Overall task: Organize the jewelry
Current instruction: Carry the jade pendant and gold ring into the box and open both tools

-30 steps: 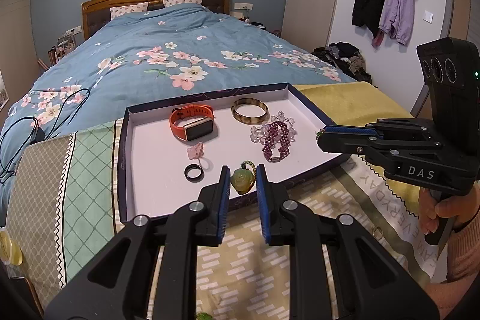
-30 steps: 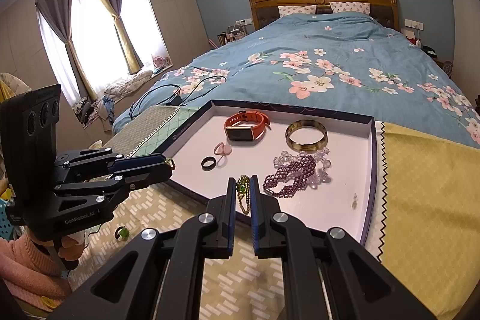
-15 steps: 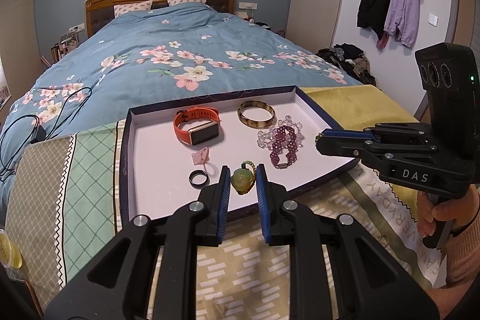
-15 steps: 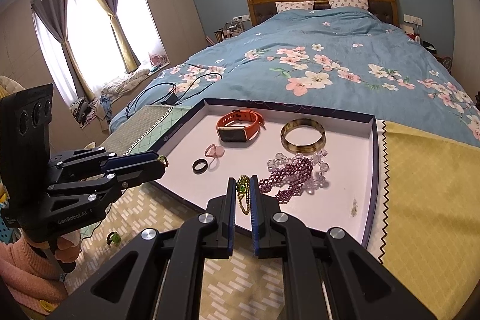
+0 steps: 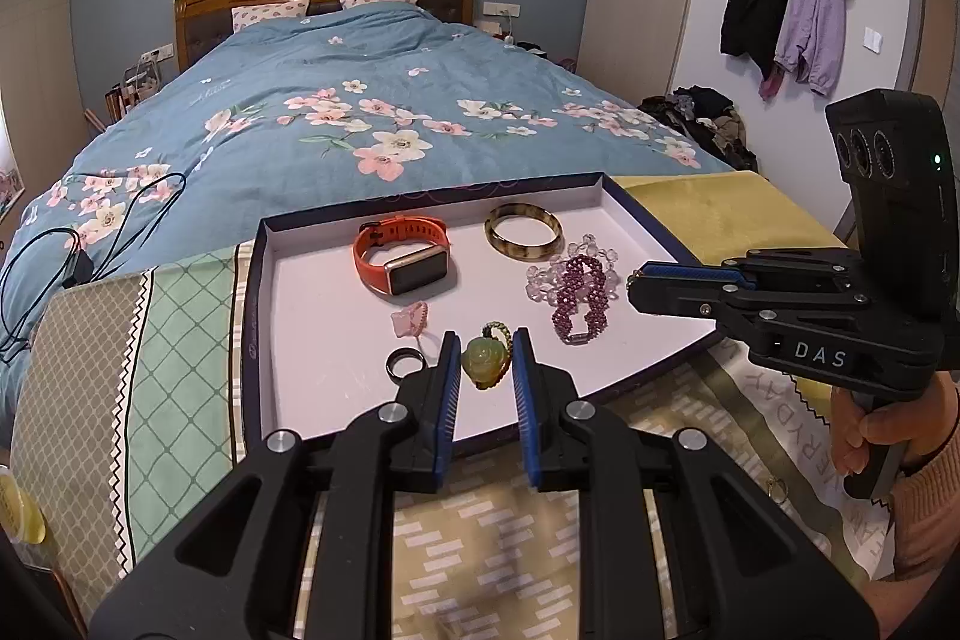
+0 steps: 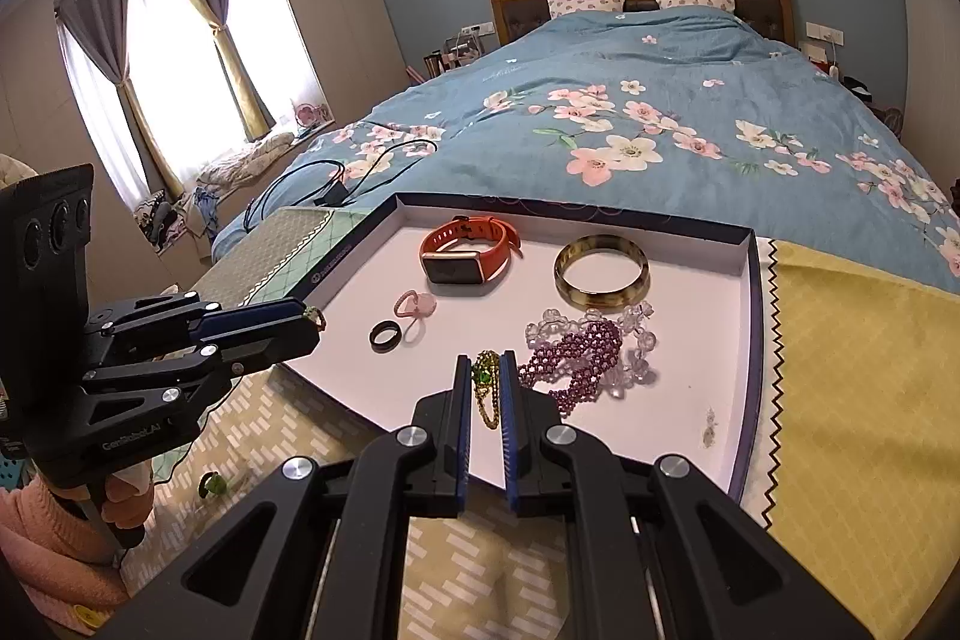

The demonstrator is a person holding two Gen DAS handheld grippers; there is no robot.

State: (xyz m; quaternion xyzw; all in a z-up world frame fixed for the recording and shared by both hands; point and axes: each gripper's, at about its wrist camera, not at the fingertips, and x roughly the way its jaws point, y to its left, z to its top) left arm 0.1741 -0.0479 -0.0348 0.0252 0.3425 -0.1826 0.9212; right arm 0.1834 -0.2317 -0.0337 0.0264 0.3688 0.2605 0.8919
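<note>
The green pendant (image 5: 485, 363) hangs clamped between the left gripper's (image 5: 486, 361) jaws, its gold chain (image 6: 487, 391) pinched in the right gripper's (image 6: 485, 388) jaws, over the tray (image 5: 252, 316). A black ring (image 5: 403, 363) and purple beads (image 5: 577, 295) lie beside.
</note>
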